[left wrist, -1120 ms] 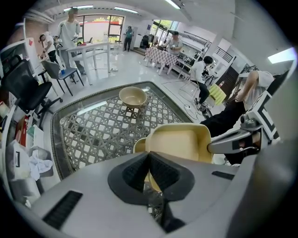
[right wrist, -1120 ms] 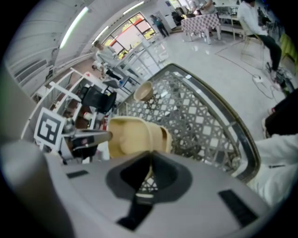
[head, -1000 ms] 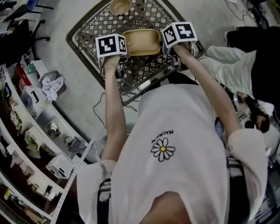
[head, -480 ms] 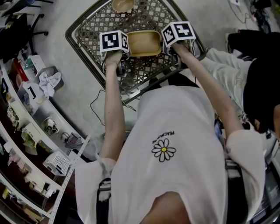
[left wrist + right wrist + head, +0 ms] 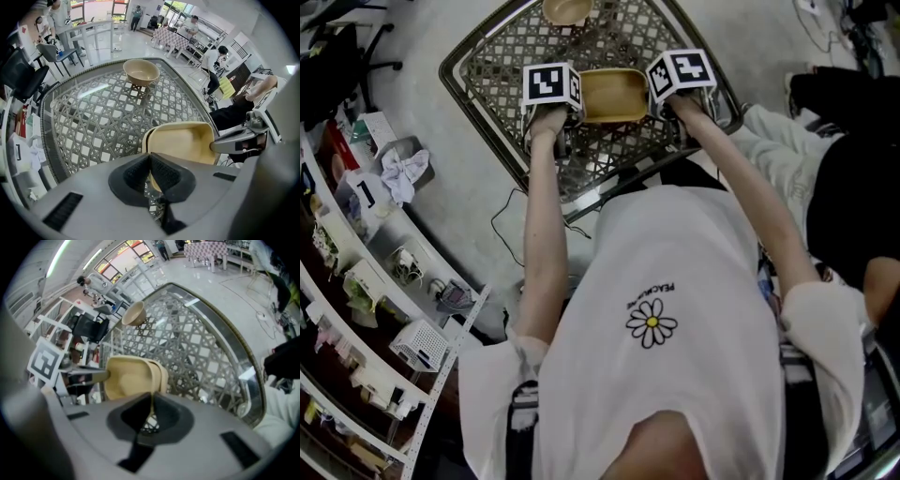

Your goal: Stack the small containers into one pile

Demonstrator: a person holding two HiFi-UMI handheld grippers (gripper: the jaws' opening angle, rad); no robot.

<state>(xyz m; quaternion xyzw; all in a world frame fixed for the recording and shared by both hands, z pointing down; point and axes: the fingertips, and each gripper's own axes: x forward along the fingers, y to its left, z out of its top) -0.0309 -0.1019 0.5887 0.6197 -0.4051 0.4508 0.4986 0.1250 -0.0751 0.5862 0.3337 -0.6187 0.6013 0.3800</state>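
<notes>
left fingers (image 5: 136,174): pressed together on one end rim of the tan rectangular container (image 5: 185,143).
right fingers (image 5: 165,416): pinching the opposite rim.
change: both pairs have sunk over the last second, the container level between them, closer to the lattice counter (image 5: 93,126).
round bowl (image 5: 141,71): well beyond the fingers, standing alone.
meaning: likely a set-down; the bowl is not yet stacked.

It was a big open work hall: storage shelves (image 5: 370,291) stood beside the lattice table (image 5: 492,66), with office chairs (image 5: 26,75) and other tables (image 5: 174,36) with people (image 5: 212,60) beyond it.
</notes>
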